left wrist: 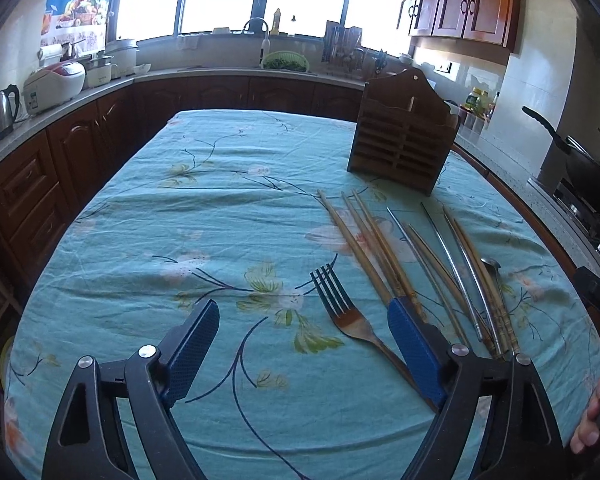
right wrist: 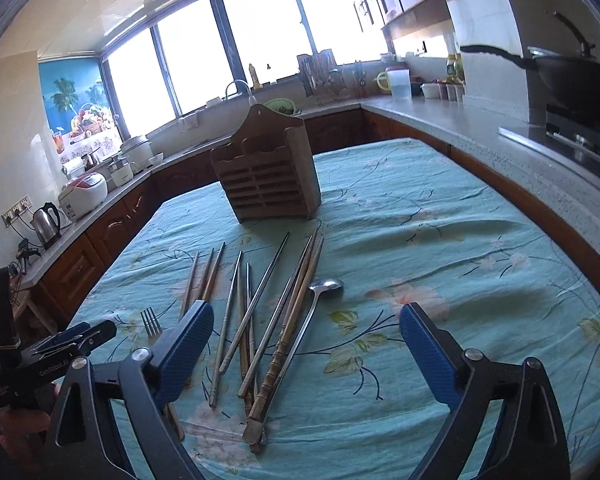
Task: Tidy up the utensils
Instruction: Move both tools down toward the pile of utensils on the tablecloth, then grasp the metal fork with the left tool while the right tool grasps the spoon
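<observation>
Presently catalogued, on a table under a teal floral tablecloth (left wrist: pixel 148 248):

- Wooden utensil holder (left wrist: pixel 400 148): slatted front, two front pockets, tall arched back; stands upright at the far part of the cloth, beyond the loose cutlery.
- Fork (left wrist: pixel 342 312): lies flat, tines pointing away, between the left gripper's fingers but touched by neither; its handle runs under the right-hand finger of that claw.
- Wooden chopsticks (left wrist: pixel 366 248): several, lying in a loose fan just beside the fork, thin ends toward the holder.
- Metal chopsticks (right wrist: pixel 256 300): a few, mixed in among the wooden ones, some crossing them.
- Spoon (right wrist: pixel 320 292): long-handled metal, bowl toward the holder, at the edge of the fan; its handle end appears to lie under a carved wooden stick, though the overlap is hard to read.
- Left gripper (left wrist: pixel 302 310): jaws spread wide, empty, tilted down over the fork.
- Right gripper (right wrist: pixel 306 316): jaws spread wide, nothing pressed between the pads, hanging above the chopsticks and spoon.
- Hand (left wrist: pixel 592 416): fingertips visible at the left-wrist view's lower right edge.
- Surroundings: kitchen counter (right wrist: pixel 480 136) around the table, wok (right wrist: pixel 572 76) on the stove, kettle (left wrist: pixel 2 112).
</observation>
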Demonstrator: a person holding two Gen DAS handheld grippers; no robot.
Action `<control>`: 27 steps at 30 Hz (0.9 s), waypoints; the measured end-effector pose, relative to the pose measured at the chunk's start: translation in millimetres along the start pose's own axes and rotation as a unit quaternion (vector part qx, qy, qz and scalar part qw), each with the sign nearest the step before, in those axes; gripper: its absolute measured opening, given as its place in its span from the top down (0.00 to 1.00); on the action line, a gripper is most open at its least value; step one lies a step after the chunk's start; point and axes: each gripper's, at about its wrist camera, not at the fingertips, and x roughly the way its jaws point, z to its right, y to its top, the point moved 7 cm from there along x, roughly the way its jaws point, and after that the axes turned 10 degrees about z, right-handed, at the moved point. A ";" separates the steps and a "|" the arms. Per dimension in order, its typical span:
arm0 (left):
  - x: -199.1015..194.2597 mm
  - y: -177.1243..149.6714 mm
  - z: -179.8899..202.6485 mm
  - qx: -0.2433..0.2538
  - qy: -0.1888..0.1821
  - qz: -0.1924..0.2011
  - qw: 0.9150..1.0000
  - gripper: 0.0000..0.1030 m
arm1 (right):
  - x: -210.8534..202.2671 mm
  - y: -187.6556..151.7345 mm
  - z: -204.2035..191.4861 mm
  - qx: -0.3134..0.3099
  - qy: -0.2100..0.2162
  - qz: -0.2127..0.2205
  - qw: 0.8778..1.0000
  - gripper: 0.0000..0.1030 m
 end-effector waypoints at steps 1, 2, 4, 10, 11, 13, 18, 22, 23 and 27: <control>5.9 2.9 -1.0 0.006 0.001 -0.008 1.000 0.20 | 5.6 -1.5 1.8 0.010 0.005 -0.013 1.000 0.20; 11.7 5.0 -1.4 0.007 0.000 -0.008 1.000 0.22 | 11.1 -2.8 3.6 0.018 0.010 -0.025 0.999 0.23; 23.3 8.9 1.7 -0.002 -0.016 -0.009 1.000 0.26 | 23.0 -5.8 8.0 0.037 0.020 -0.050 0.998 0.33; 64.5 15.0 1.6 0.024 -0.018 -0.048 0.998 0.42 | 56.0 -15.8 14.8 0.066 0.036 -0.107 0.991 0.47; 71.1 14.9 0.6 0.026 -0.018 -0.055 0.998 0.44 | 59.9 -17.0 16.4 0.071 0.037 -0.116 0.990 0.49; 84.1 15.0 -1.4 0.027 -0.021 -0.067 0.997 0.49 | 69.9 -20.7 19.1 0.082 0.042 -0.134 0.987 0.54; 102.4 15.5 1.7 0.028 -0.038 -0.079 0.996 0.70 | 89.9 -27.3 29.0 0.110 0.052 -0.168 0.978 0.70; 112.2 13.4 6.3 0.019 -0.065 -0.086 0.994 0.81 | 102.8 -25.3 30.3 0.129 0.067 -0.180 0.973 0.84; 114.5 12.7 7.1 0.020 -0.069 -0.086 0.994 0.85 | 105.1 -26.1 30.7 0.135 0.072 -0.186 0.971 0.90; 119.7 10.0 7.9 0.002 -0.100 -0.092 0.991 0.96 | 104.8 -24.2 32.2 0.140 0.080 -0.181 0.970 0.97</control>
